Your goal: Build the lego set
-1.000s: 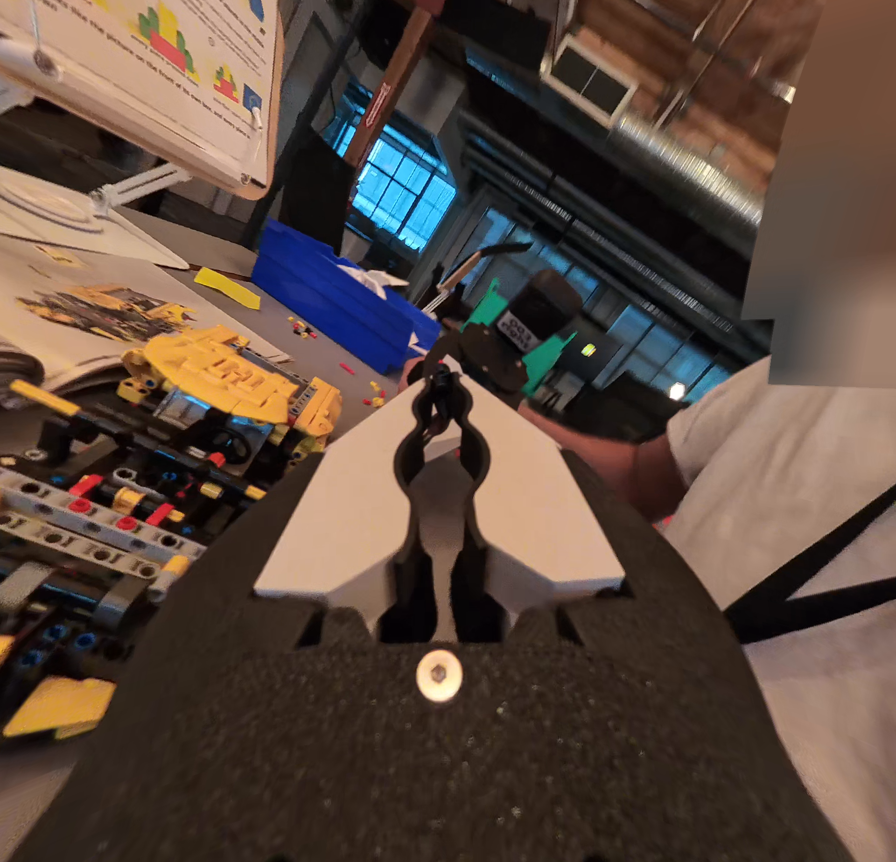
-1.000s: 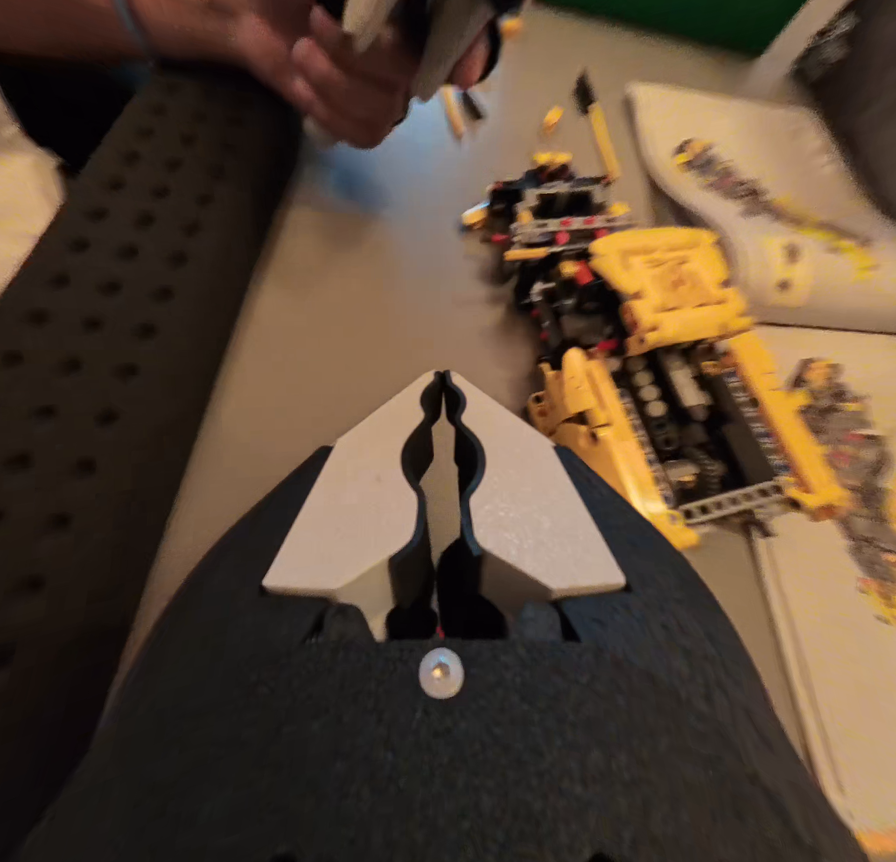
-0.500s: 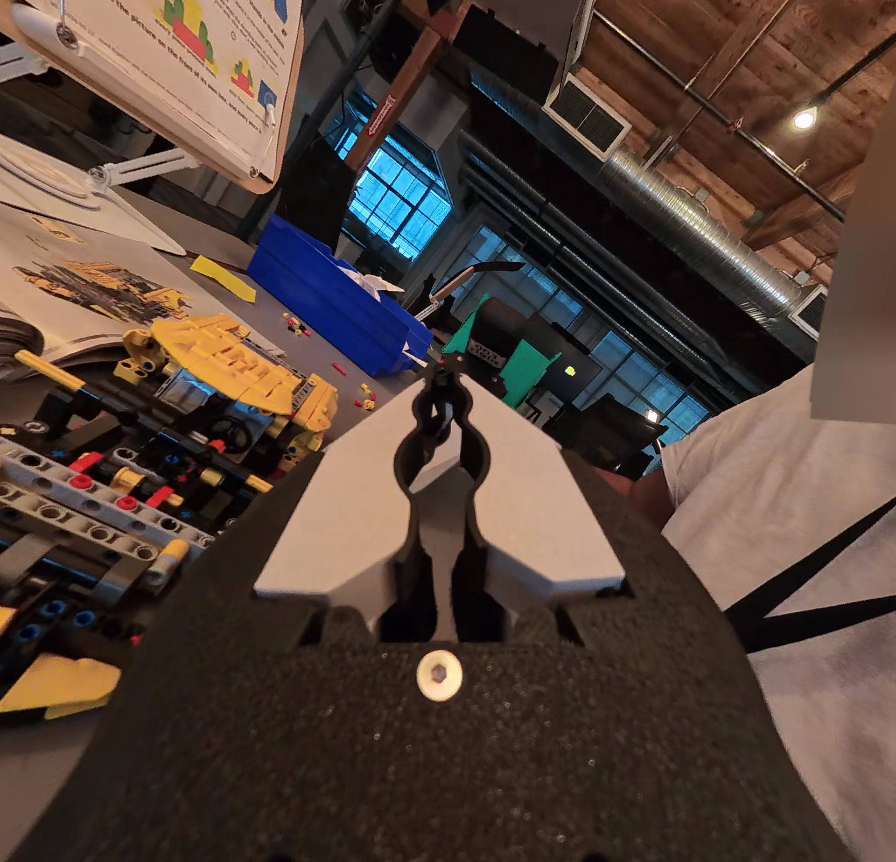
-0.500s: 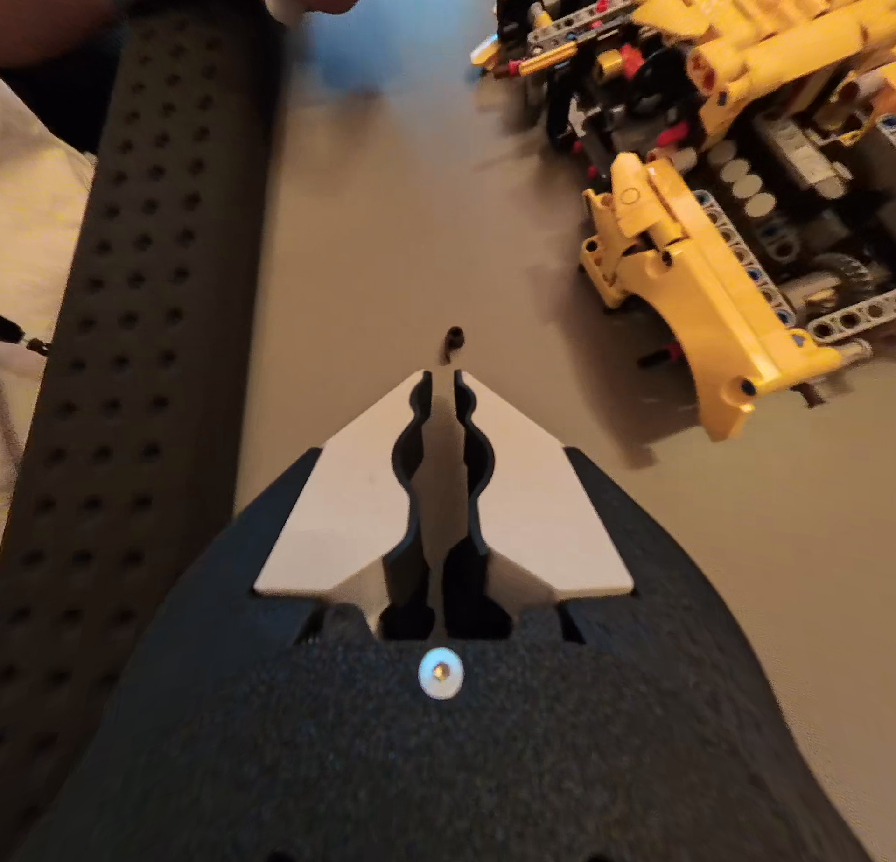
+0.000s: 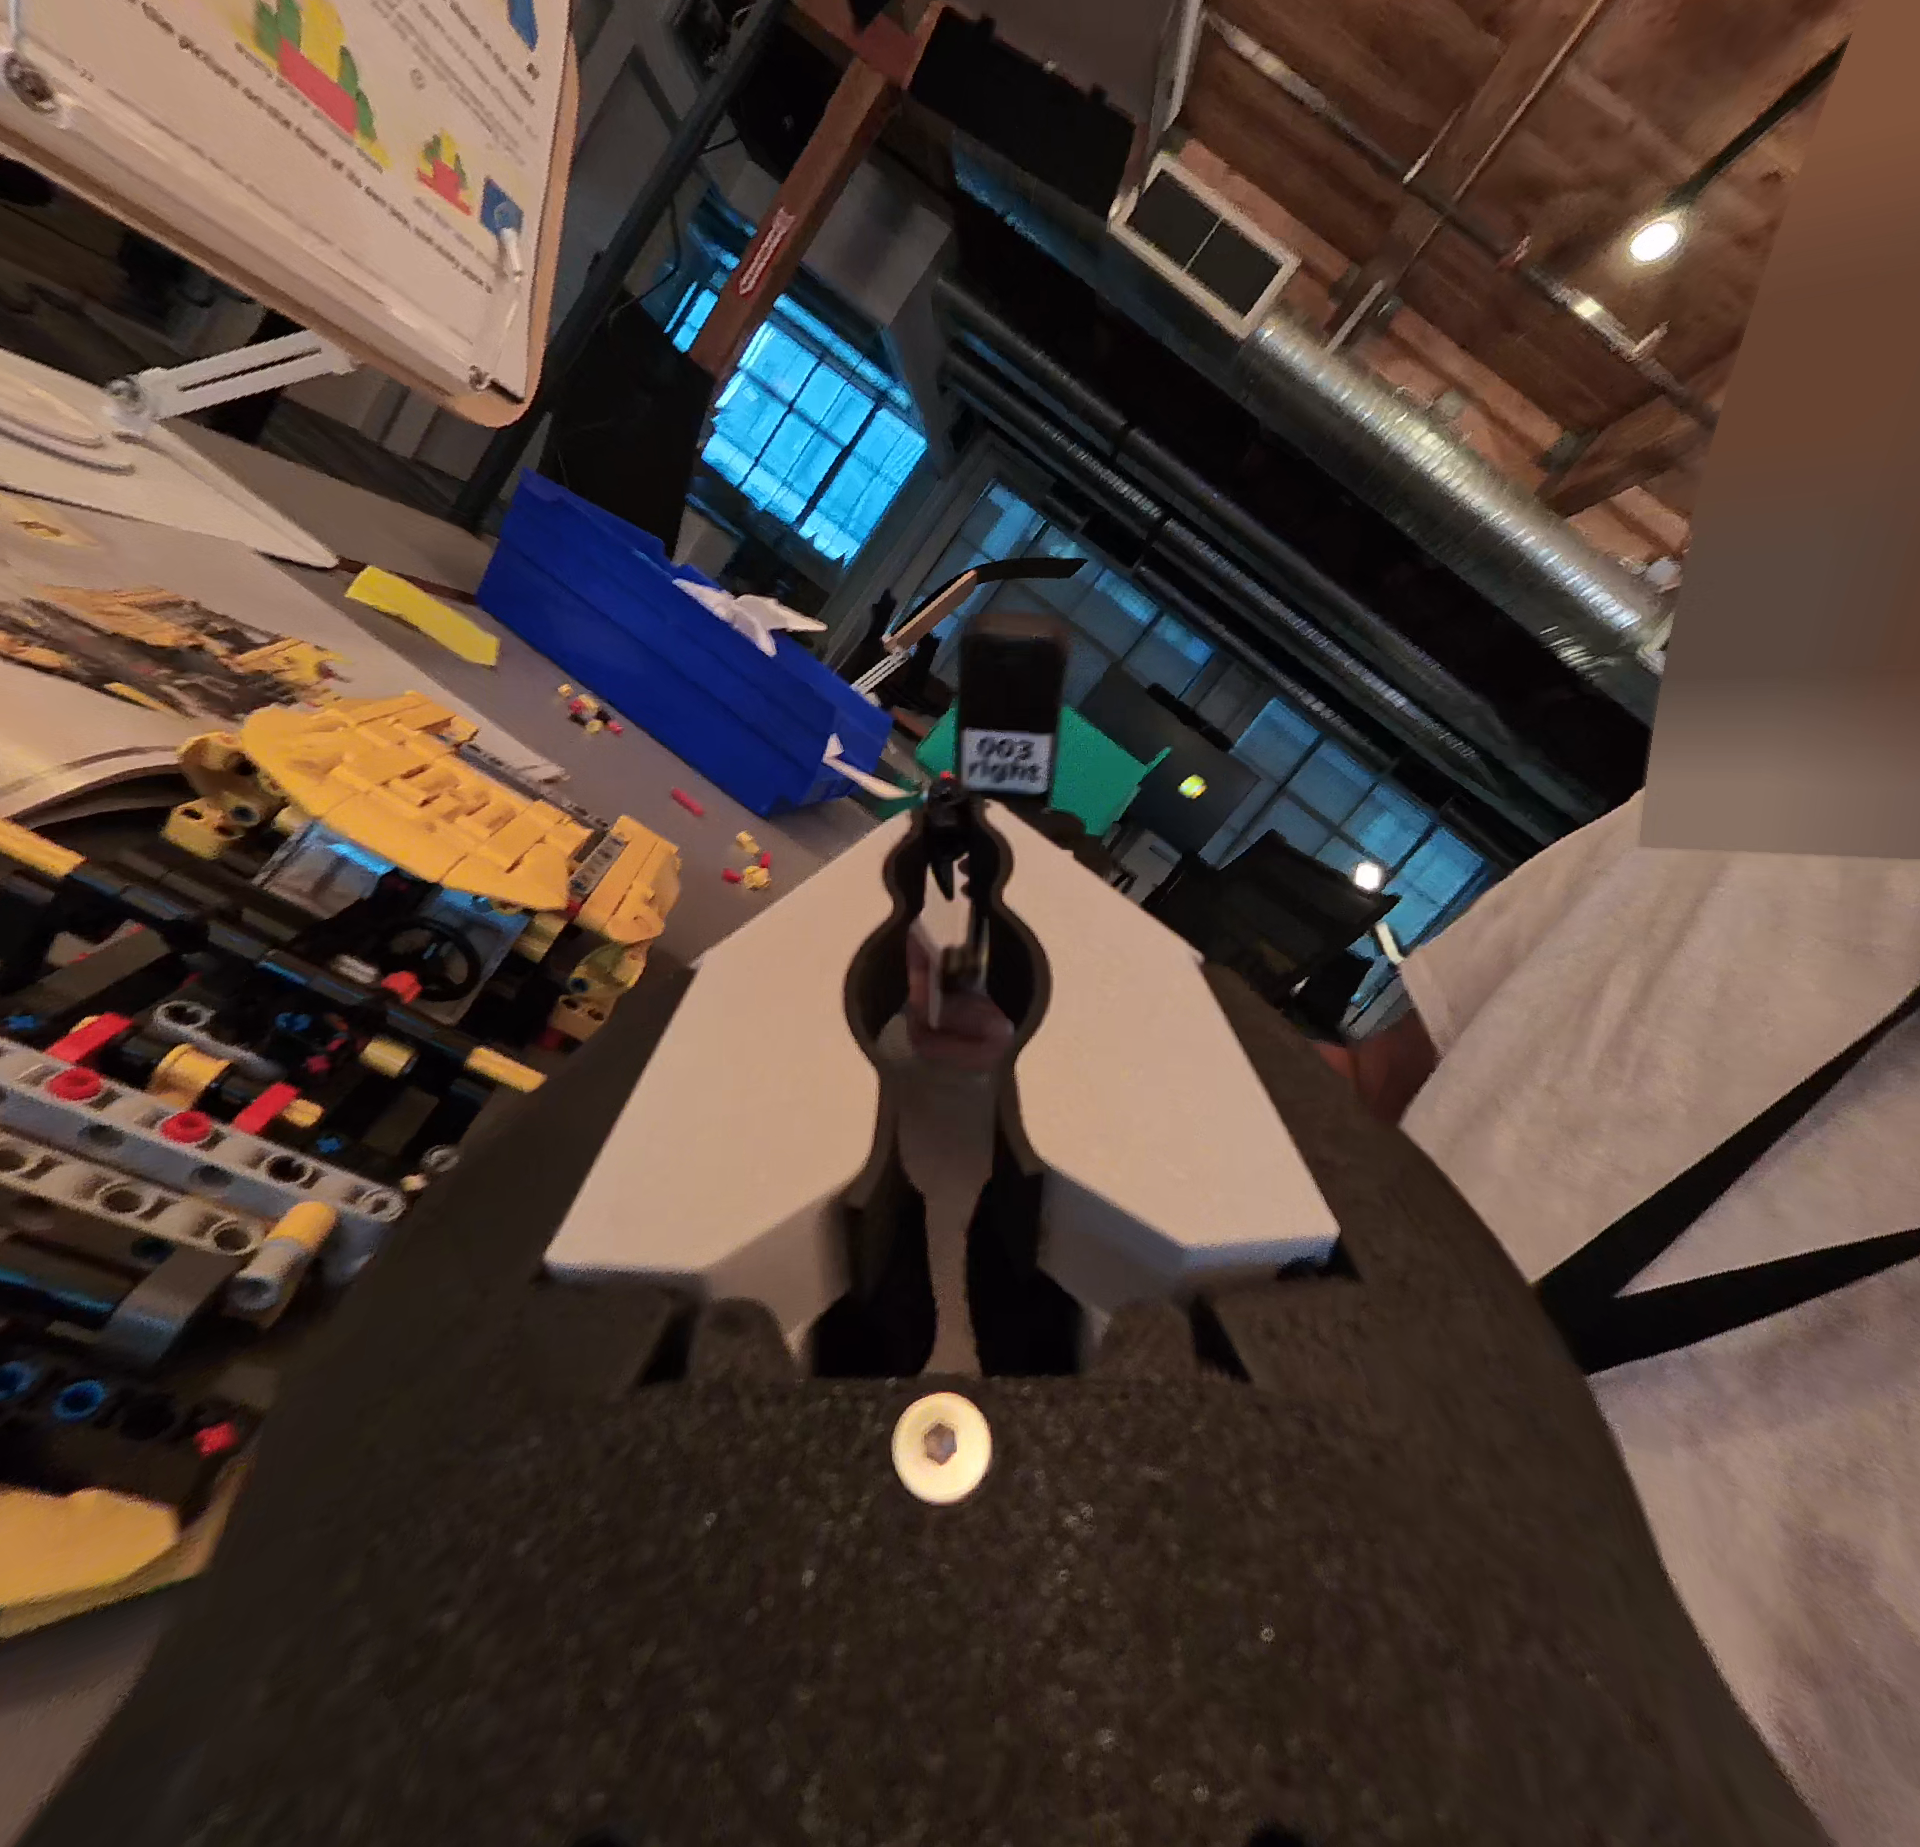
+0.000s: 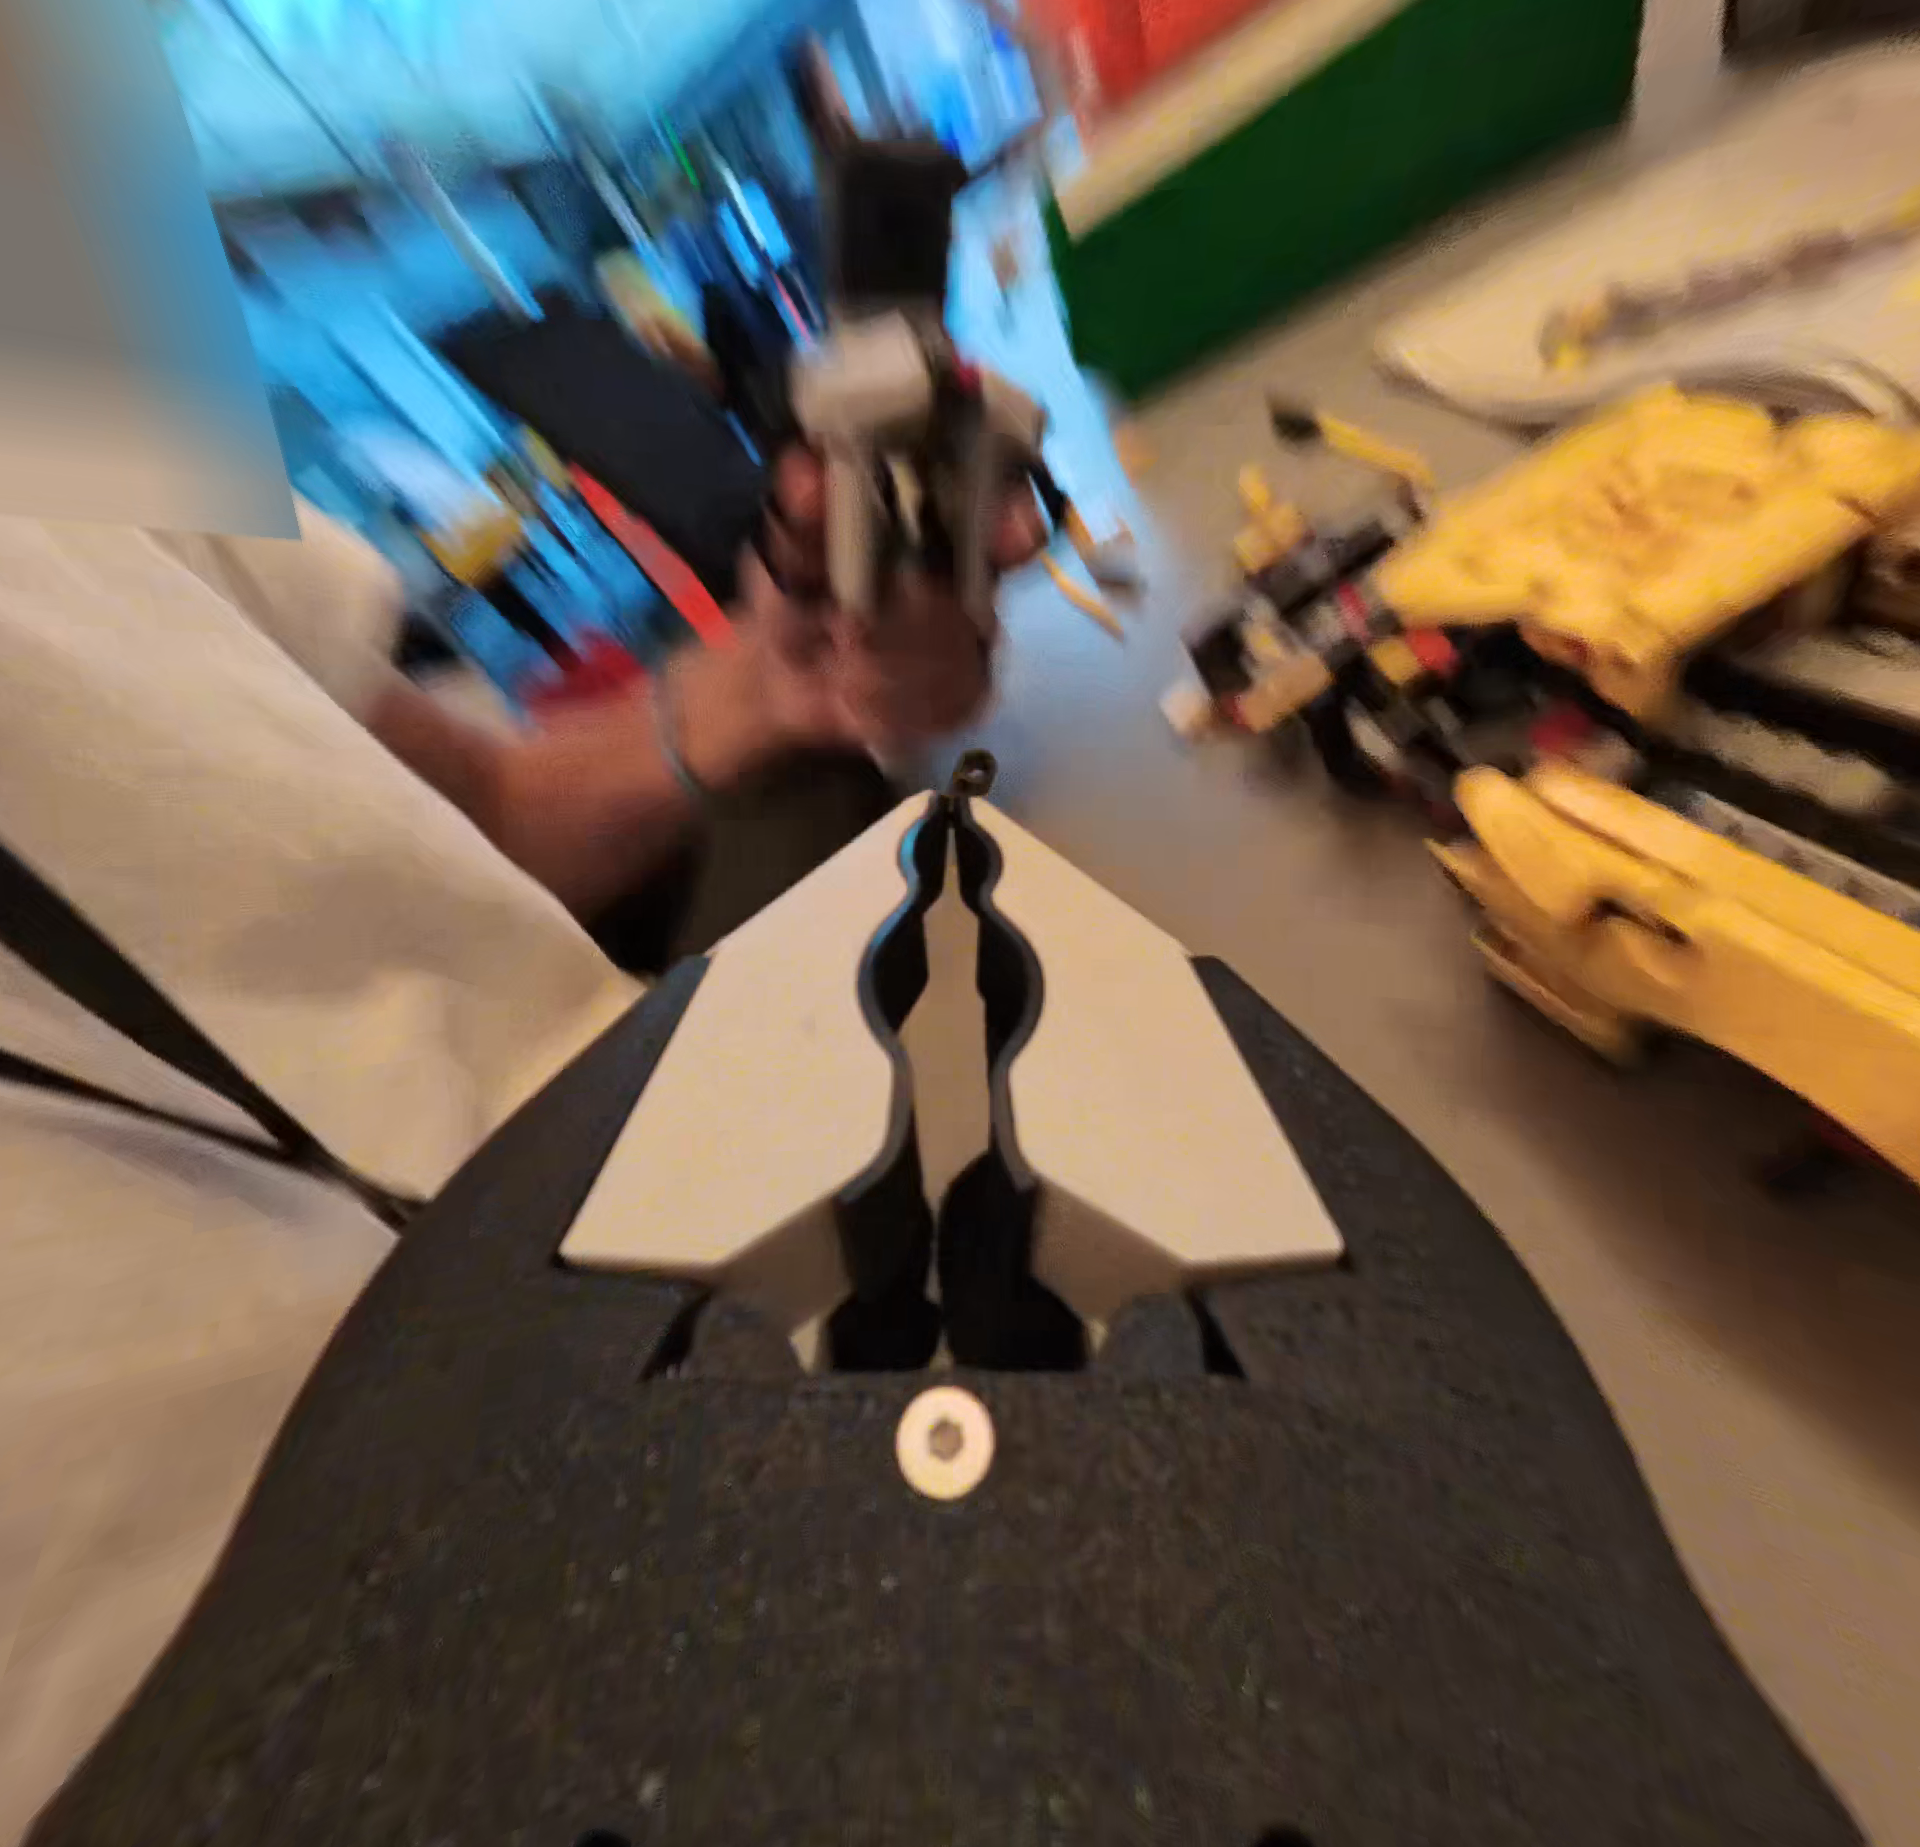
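Observation:
My left gripper (image 5: pixel 948 833) is shut on a small black part with a red tip (image 5: pixel 945 805) and holds it up in the air. My right gripper (image 6: pixel 951 810) is shut on a small black connector piece (image 6: pixel 974 771) that sticks out past its tips. The two grippers face each other: the right one shows beyond my left tips (image 5: pixel 1010 701), and the left one shows blurred in the right wrist view (image 6: pixel 899 426). The yellow and black lego vehicle (image 5: pixel 416 821) lies on the grey table to the left, and at the right in the right wrist view (image 6: pixel 1621 592).
An open instruction booklet (image 5: pixel 114 644), a blue bin (image 5: pixel 665 644) and loose small pieces (image 5: pixel 592 706) lie behind the model. An instruction board (image 5: pixel 312 83) hangs above. A green box (image 6: pixel 1330 176) stands at the back. The person's white shirt (image 5: pixel 1683 1070) is close by.
My right gripper opened over a small black piece on the table, shut on it and lifted it towards the left gripper. My left gripper stayed shut on its part.

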A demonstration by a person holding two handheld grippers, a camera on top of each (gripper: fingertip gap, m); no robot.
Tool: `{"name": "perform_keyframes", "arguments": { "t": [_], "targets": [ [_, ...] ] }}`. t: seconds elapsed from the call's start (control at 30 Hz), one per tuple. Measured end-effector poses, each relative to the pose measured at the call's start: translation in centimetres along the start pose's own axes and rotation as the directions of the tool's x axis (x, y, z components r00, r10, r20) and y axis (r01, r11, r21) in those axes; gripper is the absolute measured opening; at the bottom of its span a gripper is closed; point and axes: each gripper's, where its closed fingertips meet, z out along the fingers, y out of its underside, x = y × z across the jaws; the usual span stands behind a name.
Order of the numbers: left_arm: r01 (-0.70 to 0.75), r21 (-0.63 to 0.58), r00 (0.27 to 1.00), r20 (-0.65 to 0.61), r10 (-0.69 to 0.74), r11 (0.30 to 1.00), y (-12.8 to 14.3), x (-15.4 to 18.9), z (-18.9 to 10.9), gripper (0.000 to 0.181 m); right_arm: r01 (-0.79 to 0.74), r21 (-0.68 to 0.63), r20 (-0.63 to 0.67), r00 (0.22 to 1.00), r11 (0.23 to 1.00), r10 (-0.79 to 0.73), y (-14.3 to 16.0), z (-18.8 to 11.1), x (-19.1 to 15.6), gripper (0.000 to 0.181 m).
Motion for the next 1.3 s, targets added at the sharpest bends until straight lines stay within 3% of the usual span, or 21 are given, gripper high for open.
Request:
{"name": "perform_keyframes", "arguments": {
  "t": [0.03,0.1,0.17,0.27,0.33,0.4,0.5,0.57,0.6,0.63,0.73,0.83,0.9,1.03,1.1,1.3],
  "targets": [
    [0.019,0.019,0.999,-0.026,-0.019,1.000,-0.3,0.4,0.0,0.007,-0.061,0.111,0.070,0.996,0.992,0.053,-1.8,0.5,-1.2,0.000],
    [0.085,0.057,0.993,-0.081,-0.081,0.995,-0.9,0.8,-0.2,0.006,-0.047,0.259,0.106,0.994,0.965,0.020,-4.3,1.4,-2.0,0.000],
    [0.102,0.108,0.990,-0.104,-0.091,0.989,-1.7,1.0,-0.6,0.007,-0.125,0.353,0.193,0.979,0.927,0.058,-6.2,2.0,-2.4,0.000],
    [-0.118,0.103,0.992,-0.022,0.121,0.988,-1.7,1.6,-0.4,0.006,-0.337,0.387,0.358,0.913,0.858,0.197,-7.8,2.6,-2.2,0.000],
    [-0.361,0.015,0.931,0.070,0.359,0.932,-0.6,1.8,0.2,0.006,-0.479,0.364,0.454,0.840,0.799,0.296,-8.3,2.4,-2.0,0.000],
    [-0.609,-0.111,0.769,0.159,0.619,0.785,0.5,1.5,0.8,0.007,-0.591,0.304,0.512,0.763,0.747,0.395,-8.2,2.2,-1.7,0.000],
    [-0.871,-0.313,0.328,0.204,0.922,0.379,1.5,0.8,1.2,0.006,-0.634,0.226,0.495,0.728,0.739,0.473,-7.2,1.7,-1.7,0.000],
    [-0.893,-0.446,-0.001,0.120,0.993,0.053,2.6,0.2,1.3,0.006,-0.618,0.195,0.429,0.752,0.762,0.500,-6.2,1.1,-1.5,0.000],
    [-0.875,-0.480,-0.103,0.076,0.992,-0.054,3.2,-0.1,1.4,0.007,-0.602,0.178,0.399,0.767,0.779,0.502,-5.7,0.7,-1.5,0.000],
    [-0.867,-0.490,-0.138,0.062,0.988,-0.091,3.5,-0.1,1.6,0.006,-0.561,0.184,0.371,0.800,0.807,0.471,-5.4,0.2,-1.5,0.000],
    [-0.889,-0.458,-0.037,0.119,0.992,0.022,3.0,0.2,1.8,0.006,-0.376,0.159,0.181,0.920,0.913,0.347,-3.6,-0.3,-0.4,0.000],
    [-0.877,-0.459,0.072,0.171,0.983,0.144,2.3,-0.5,1.4,0.007,-0.162,-0.095,-0.172,0.974,0.982,0.145,0.9,-0.8,3.0,0.000],
    [-0.860,-0.462,0.146,0.187,0.971,0.218,2.3,-1.0,1.3,0.007,-0.100,-0.296,-0.287,0.958,0.950,0.012,3.7,-1.6,4.1,0.000],
    [-0.839,-0.472,0.202,0.190,0.961,0.270,2.6,-1.5,1.3,0.007,-0.079,-0.502,-0.480,0.854,0.861,-0.201,6.8,-3.8,6.3,0.000],
    [-0.833,-0.478,0.218,0.181,0.959,0.279,2.9,-1.6,1.4,0.007,-0.116,-0.534,-0.527,0.820,0.838,-0.222,8.0,-4.5,6.6,0.001],
    [-0.827,-0.473,0.245,0.183,0.952,0.304,3.0,-1.6,1.3,0.006,-0.214,-0.423,-0.641,0.758,0.881,-0.123,8.5,-5.2,6.3,0.005]
  ]
}}
